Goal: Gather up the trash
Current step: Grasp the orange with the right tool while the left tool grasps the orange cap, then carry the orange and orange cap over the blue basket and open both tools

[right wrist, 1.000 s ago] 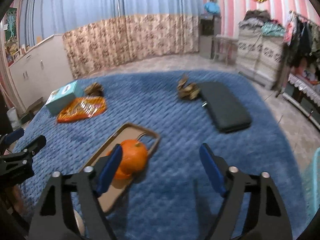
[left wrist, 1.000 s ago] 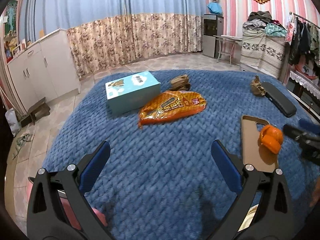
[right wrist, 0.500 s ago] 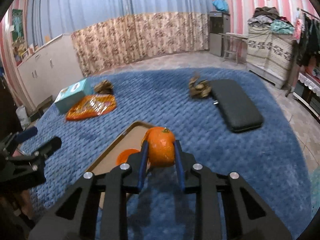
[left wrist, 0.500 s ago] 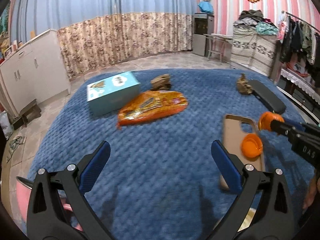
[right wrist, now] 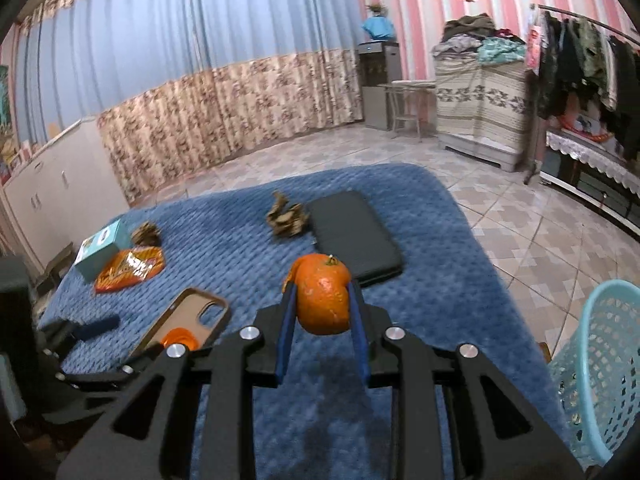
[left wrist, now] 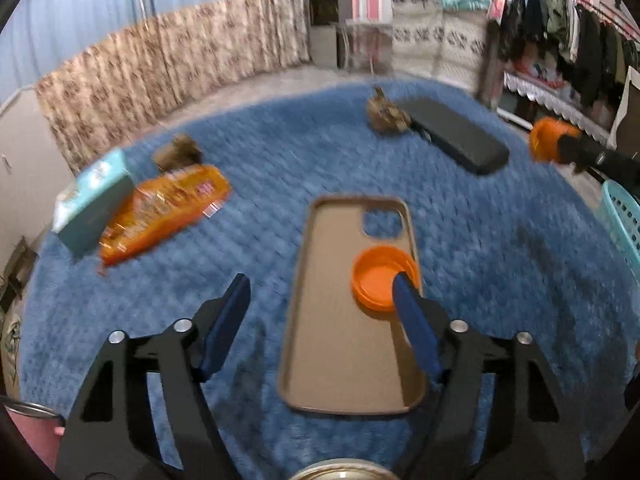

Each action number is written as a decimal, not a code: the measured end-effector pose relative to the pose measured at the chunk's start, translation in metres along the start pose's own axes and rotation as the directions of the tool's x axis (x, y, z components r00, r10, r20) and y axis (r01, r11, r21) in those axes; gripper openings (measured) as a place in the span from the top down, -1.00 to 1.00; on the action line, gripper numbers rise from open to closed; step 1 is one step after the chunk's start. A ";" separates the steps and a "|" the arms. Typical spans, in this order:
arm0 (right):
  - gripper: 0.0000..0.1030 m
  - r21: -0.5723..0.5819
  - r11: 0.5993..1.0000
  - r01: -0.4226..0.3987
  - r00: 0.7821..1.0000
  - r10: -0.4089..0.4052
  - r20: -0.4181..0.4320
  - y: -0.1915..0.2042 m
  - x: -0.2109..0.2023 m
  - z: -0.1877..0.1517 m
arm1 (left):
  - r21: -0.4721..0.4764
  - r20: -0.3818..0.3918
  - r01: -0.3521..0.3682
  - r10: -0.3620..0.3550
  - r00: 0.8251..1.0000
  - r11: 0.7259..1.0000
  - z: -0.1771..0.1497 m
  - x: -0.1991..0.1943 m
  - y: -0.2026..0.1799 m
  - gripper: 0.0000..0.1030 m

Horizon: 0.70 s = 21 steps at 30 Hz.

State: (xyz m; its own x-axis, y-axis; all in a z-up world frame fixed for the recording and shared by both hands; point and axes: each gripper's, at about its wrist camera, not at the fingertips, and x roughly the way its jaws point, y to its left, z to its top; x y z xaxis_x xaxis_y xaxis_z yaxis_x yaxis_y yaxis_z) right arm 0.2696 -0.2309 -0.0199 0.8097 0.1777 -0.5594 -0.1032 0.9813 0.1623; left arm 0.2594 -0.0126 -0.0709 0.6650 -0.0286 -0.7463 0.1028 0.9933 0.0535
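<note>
orange peel [right wrist: 323, 300] pinched btw jaws (lifted)

The left wrist camera looked steeply down along its fingers [left wrist: 236, 304] at the near part of the blue blanket [left wrist: 280, 160], close over a phone case [left wrist: 340, 320]; the frame was motion-blurred, so far detail is uncertain. The right wrist camera sat higher and less tilted, facing the blanket's far right corner, the tiled floor [right wrist: 520, 220] and a turquoise basket [right wrist: 600, 360]. Both views shared the case, the black pad [left wrist: 460, 140] and the curtains [right wrist: 200, 60].
</note>
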 end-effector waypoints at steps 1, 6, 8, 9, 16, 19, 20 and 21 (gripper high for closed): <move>0.50 0.010 1.000 0.003 1.000 -0.003 0.003 -0.004 -0.001 0.001 | -0.005 -0.007 0.015 -0.015 1.000 1.000 -0.001 0.002 -0.002 -0.37; 0.50 0.044 0.999 0.012 1.000 -0.013 0.015 -0.017 -0.004 0.003 | 0.012 -0.025 0.016 -0.015 1.000 1.000 0.002 0.008 -0.010 -0.37; 0.50 0.047 0.999 0.017 1.000 -0.018 0.020 -0.020 -0.005 0.003 | 0.006 -0.042 0.014 -0.014 0.999 1.000 0.005 0.016 -0.007 -0.37; 0.50 0.048 0.999 0.018 1.000 -0.019 0.022 -0.021 -0.005 0.004 | -0.011 -0.052 0.029 -0.029 0.998 1.000 0.006 0.018 -0.005 -0.35; 0.50 0.066 0.997 0.026 0.999 -0.028 0.033 -0.030 -0.010 0.004 | -0.041 -0.058 0.024 -0.026 0.998 0.999 0.010 0.021 0.002 0.25; 0.50 0.075 0.997 0.032 0.999 -0.035 0.041 -0.036 -0.013 0.005 | -0.053 -0.055 0.010 -0.013 0.998 0.999 0.012 0.021 0.009 0.61; 0.50 0.079 0.996 0.036 0.998 -0.039 0.044 -0.039 -0.015 0.005 | -0.066 -0.057 0.008 -0.012 0.998 0.998 0.012 0.020 0.013 0.69; 0.50 0.082 0.996 0.037 0.998 -0.041 0.046 -0.040 -0.016 0.005 | -0.079 -0.057 0.018 -0.023 0.998 0.997 0.013 0.020 0.017 0.73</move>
State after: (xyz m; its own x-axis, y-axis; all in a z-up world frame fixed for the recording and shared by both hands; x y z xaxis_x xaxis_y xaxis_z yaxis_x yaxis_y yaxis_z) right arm 0.2635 -0.2738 -0.0137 0.8389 0.1335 -0.5277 -0.0251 0.9779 0.2075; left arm 0.2842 0.0026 -0.0765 0.6190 -0.0447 -0.7841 0.0558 0.9984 -0.0128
